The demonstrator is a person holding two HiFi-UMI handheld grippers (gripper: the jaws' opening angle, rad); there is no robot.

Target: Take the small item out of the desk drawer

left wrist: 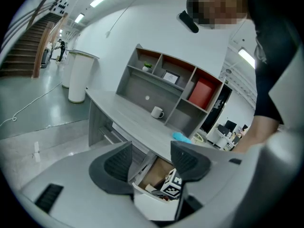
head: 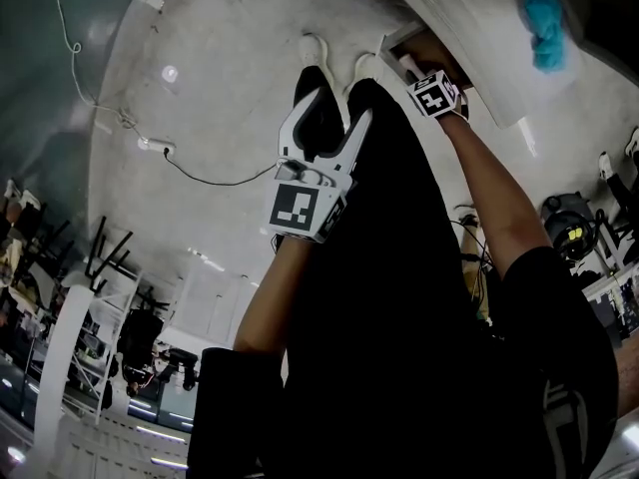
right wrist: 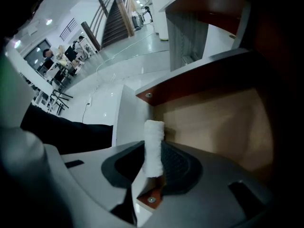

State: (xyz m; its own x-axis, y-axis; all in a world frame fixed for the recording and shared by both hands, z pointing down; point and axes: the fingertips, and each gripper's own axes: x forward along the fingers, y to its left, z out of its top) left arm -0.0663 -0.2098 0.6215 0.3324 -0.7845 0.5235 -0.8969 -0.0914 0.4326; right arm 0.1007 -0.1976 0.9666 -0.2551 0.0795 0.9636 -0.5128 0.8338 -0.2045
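The desk drawer [right wrist: 213,122] stands pulled out and shows a bare wooden bottom. My right gripper [right wrist: 152,163] points steeply down into it, shut on a small white roll [right wrist: 153,146] that stands upright between the pads. In the head view the right gripper [head: 411,66] reaches into the drawer [head: 396,40] below its marker cube. My left gripper [head: 342,108] hangs over the person's black trousers, open and holding nothing. From the left gripper view, its own jaws [left wrist: 153,158] frame the white drawer front [left wrist: 154,205] and the right gripper's marker cube [left wrist: 172,184].
The grey desk [left wrist: 128,115] carries a white mug [left wrist: 157,112], a blue cloth [left wrist: 181,137] and a shelf unit [left wrist: 175,87]. A cable [head: 210,178] runs across the pale floor. The person's legs and white shoes [head: 312,48] stand next to the drawer.
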